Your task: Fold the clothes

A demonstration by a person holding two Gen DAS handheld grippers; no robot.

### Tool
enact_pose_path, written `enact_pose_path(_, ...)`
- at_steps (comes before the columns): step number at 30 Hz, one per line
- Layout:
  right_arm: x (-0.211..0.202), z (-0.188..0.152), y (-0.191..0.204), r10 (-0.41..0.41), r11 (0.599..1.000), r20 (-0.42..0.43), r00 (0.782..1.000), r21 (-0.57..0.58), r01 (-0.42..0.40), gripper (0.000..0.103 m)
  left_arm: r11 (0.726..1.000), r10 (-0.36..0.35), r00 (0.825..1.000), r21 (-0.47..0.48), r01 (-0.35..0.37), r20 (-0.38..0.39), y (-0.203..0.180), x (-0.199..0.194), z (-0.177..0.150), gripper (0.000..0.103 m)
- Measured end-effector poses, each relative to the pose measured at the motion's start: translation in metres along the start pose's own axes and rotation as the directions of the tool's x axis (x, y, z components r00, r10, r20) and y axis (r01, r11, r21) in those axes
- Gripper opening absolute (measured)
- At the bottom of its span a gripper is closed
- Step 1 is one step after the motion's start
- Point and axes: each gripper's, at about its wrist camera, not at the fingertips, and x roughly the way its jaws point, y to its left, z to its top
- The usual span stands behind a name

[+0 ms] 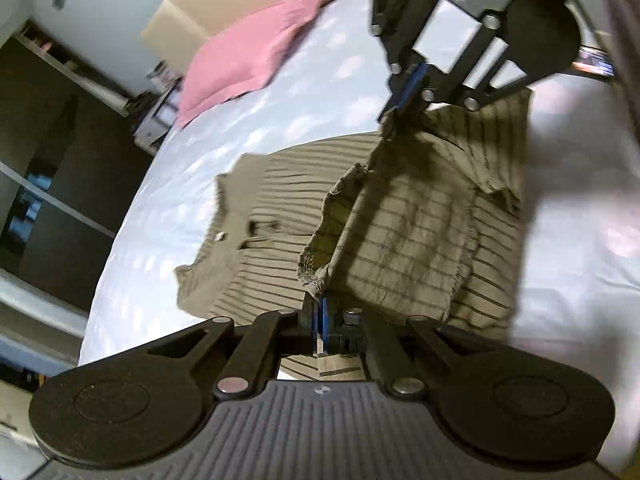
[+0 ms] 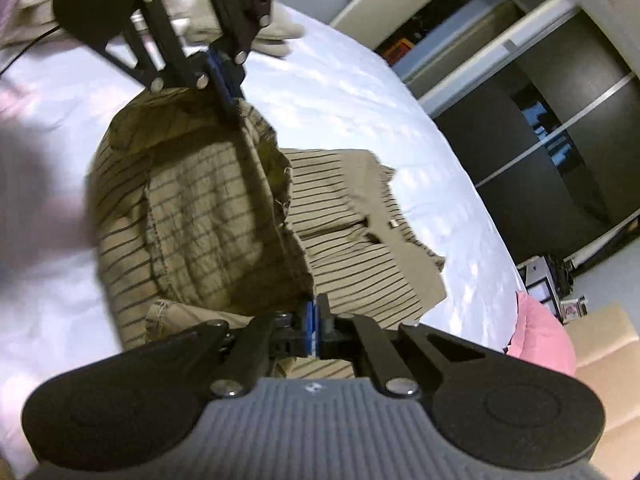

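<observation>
Left wrist view, jaws: the left gripper [image 1: 319, 312] has its blue pads pressed together on a hem edge of the shirt [image 1: 416, 236], no gap showing between them.
Right wrist view, jaws: the right gripper [image 2: 316, 318] is likewise pinched tight on another point of the same lifted edge; its pads meet on the cloth.
Each gripper seen by the other: the right gripper shows at the top of the left view [image 1: 408, 92] and the left one at the top of the right view [image 2: 224, 80], each with cloth hanging from its tip, so the two hold opposite ends of one edge.
Shirt: olive with dark stripes, lying on the bed [image 1: 280, 92]; its lower half is raised and turned over, the paler inside with its seams facing up, while the collar and button placket [image 1: 248, 236] lie flat on the sheet.
Step in hand: judged as the bottom-to-top fold, with the hem carried over the body toward the collar.
Next move calls for: both grippers travelling together at even height, keeping the edge taut, then laying the hem square near the shoulders before letting go.
Risk: uneven travel would skew the fold or bunch the cloth.
Surroundings: a pink pillow [image 1: 248, 52] near the bed's far end, well apart from the shirt; dark wardrobe doors [image 2: 560, 160] beyond the bed.
</observation>
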Motion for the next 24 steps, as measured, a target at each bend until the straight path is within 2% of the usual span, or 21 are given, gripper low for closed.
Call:
enact_pose_path(5,0.059,0.019,-0.042,-0.032,0.998,-0.002,0.999,0.047,0.032,0.001,0.998,0.038,0.998,-0.055,-0.041,-0.049,0.048,0.048,0.010,0.000)
enact_pose_path(9,0.108,0.027,-0.070,-0.010,0.990,-0.012,1.000,0.137,0.011,0.001,0.988,0.021,0.996,-0.149,-0.035,-0.090,0.082,0.088,0.007,0.000)
enact_pose_path(14,0.171,0.029,-0.082,0.022,0.977,-0.070,0.997,0.215,-0.006,0.001,0.972,0.022,0.994,-0.232,-0.046,-0.107,0.088,0.124,-0.001,0.000)
enact_pose_path(18,0.197,0.022,-0.081,0.039,0.961,-0.106,0.994,0.276,-0.009,0.002,0.965,0.022,0.995,-0.256,-0.048,-0.102,0.084,0.135,-0.005,0.002)
enact_pose_path(20,0.198,0.021,-0.081,0.052,0.949,-0.108,0.993,0.315,-0.016,0.005,0.958,0.036,0.996,-0.279,-0.059,-0.088,0.086,0.133,-0.008,0.006)
enact_pose_path(22,0.192,0.017,-0.088,0.060,0.929,-0.097,0.993,0.369,-0.020,0.026,0.944,0.038,0.996,-0.323,-0.062,-0.081,0.091,0.127,-0.010,0.023)
enact_pose_path(24,0.180,0.012,-0.098,0.058,0.895,-0.080,0.995,0.446,-0.016,0.030,0.929,0.046,0.996,-0.365,-0.071,-0.077,0.099,0.118,-0.012,0.027)
